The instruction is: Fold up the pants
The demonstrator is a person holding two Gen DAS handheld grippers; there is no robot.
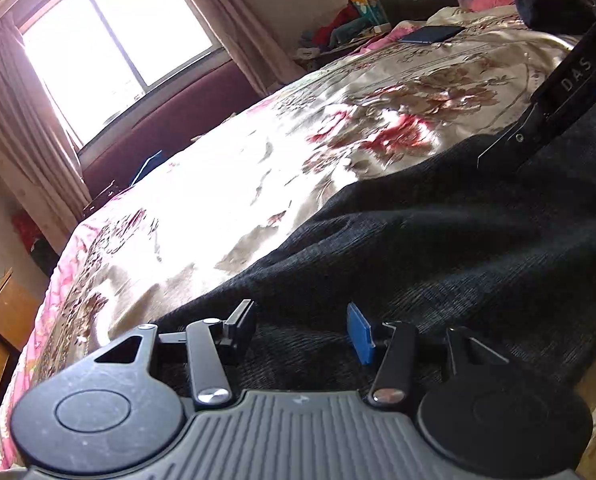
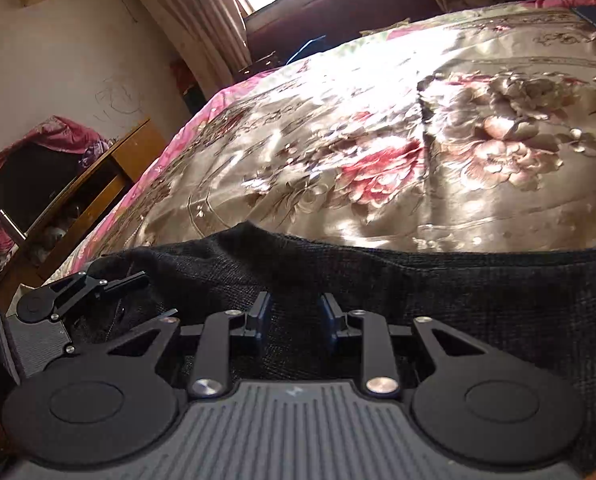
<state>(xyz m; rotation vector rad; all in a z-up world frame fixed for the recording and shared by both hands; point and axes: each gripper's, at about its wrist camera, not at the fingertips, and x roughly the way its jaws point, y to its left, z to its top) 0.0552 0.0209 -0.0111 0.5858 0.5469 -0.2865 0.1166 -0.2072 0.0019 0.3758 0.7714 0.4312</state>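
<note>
Left wrist view: both the left gripper point(image 1: 302, 330) and right gripper point(image 2: 294, 316) hover released over black pants point(image 1: 438, 240) on the floral bedspread point(image 1: 226, 184); a phone point(image 1: 430, 35) lies far right.

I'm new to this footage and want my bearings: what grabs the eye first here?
The shiny floral bedspread fills both views, glaring where window light hits it. Across its near edge lie the black pants. Both grippers sit low over that cloth with jaws apart: the left gripper and the right gripper.
</note>
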